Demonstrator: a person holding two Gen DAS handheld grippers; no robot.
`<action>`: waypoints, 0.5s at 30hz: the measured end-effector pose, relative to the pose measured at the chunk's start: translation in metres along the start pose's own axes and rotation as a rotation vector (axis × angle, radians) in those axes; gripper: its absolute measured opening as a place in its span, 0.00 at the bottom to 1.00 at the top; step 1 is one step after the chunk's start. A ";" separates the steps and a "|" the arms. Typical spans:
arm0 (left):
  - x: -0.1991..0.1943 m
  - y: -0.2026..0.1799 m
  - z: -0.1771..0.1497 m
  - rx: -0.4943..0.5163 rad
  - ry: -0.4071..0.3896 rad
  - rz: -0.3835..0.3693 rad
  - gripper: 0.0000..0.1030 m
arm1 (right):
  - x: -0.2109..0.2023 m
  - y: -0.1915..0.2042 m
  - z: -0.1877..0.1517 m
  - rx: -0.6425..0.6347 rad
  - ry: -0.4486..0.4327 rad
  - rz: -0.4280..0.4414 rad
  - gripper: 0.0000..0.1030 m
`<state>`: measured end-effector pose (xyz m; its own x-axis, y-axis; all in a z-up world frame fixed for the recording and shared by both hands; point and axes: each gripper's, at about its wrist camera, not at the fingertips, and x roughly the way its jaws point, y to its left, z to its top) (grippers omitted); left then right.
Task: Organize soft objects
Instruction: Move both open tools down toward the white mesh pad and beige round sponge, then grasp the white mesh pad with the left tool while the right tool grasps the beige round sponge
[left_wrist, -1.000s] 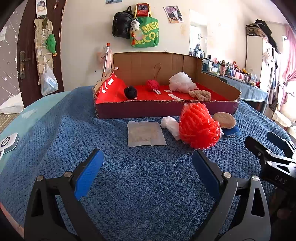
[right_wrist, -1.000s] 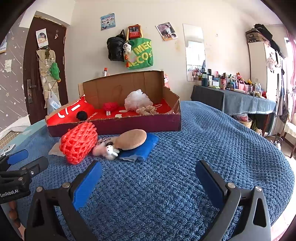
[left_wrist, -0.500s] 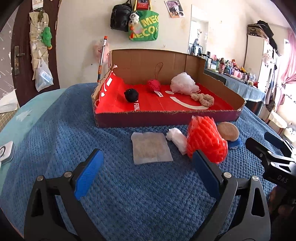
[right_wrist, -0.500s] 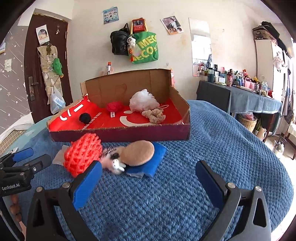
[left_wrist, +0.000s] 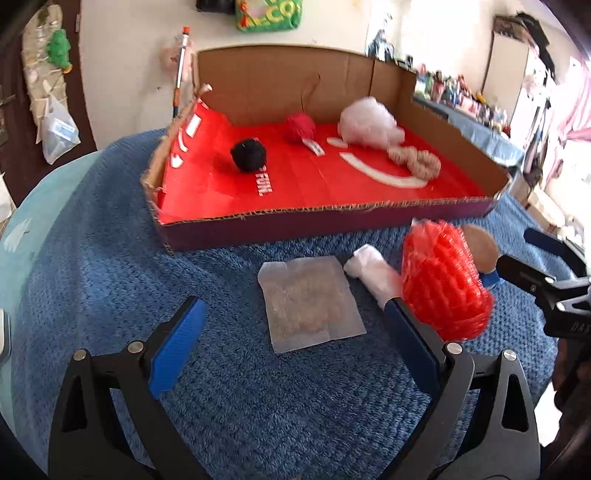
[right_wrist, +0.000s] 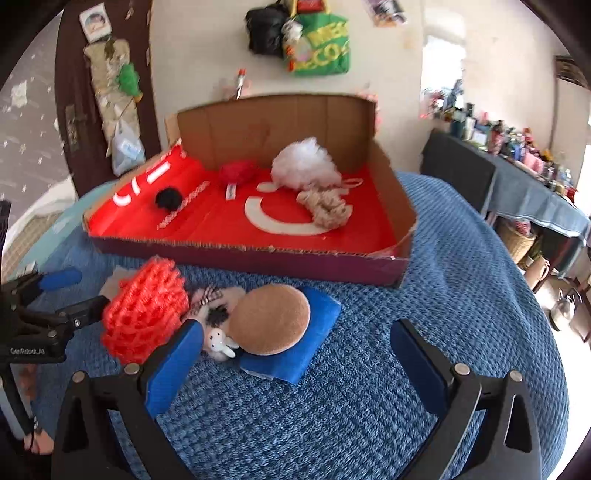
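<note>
Left wrist view has the left gripper (left_wrist: 291, 343) spread wide and empty above the blue blanket (left_wrist: 92, 266), with a flat gauze-like pad (left_wrist: 310, 302) lying almost dead ahead between its fingers and a little beyond the tips. Its long side runs near to far, slightly skewed, so the fingers would close across the short width. Just right of it lie a white roll (left_wrist: 373, 271) and a red mesh ball (left_wrist: 443, 280), which sits against the right fingertip's outer side, though the blur makes contact hard to judge. In the right wrist view the right gripper (right_wrist: 295, 354) is also wide open and holds nothing; a tan round pad (right_wrist: 271, 319) resting on a blue sponge (right_wrist: 314, 325) lies just ahead, left of centre, with a small bunny toy (right_wrist: 218, 339) beside the left finger. The cardboard box (left_wrist: 332, 221) stands further off, already holding several soft things. I judge each gripper is nearest to its own target.
</note>
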<state>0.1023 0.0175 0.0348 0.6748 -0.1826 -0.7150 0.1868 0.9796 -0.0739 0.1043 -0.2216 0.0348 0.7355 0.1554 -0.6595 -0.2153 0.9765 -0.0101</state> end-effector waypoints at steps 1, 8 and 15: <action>0.003 0.000 0.001 0.009 0.010 0.001 0.95 | 0.002 0.000 0.001 -0.010 0.010 -0.007 1.00; 0.021 0.002 0.008 0.028 0.066 -0.008 0.95 | 0.018 0.001 0.005 -0.081 0.074 -0.006 0.96; 0.036 0.000 0.011 0.055 0.109 0.000 0.95 | 0.030 0.000 0.010 -0.106 0.103 -0.001 0.93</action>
<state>0.1338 0.0096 0.0167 0.5934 -0.1694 -0.7869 0.2280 0.9729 -0.0375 0.1328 -0.2152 0.0221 0.6672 0.1329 -0.7330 -0.2855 0.9544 -0.0869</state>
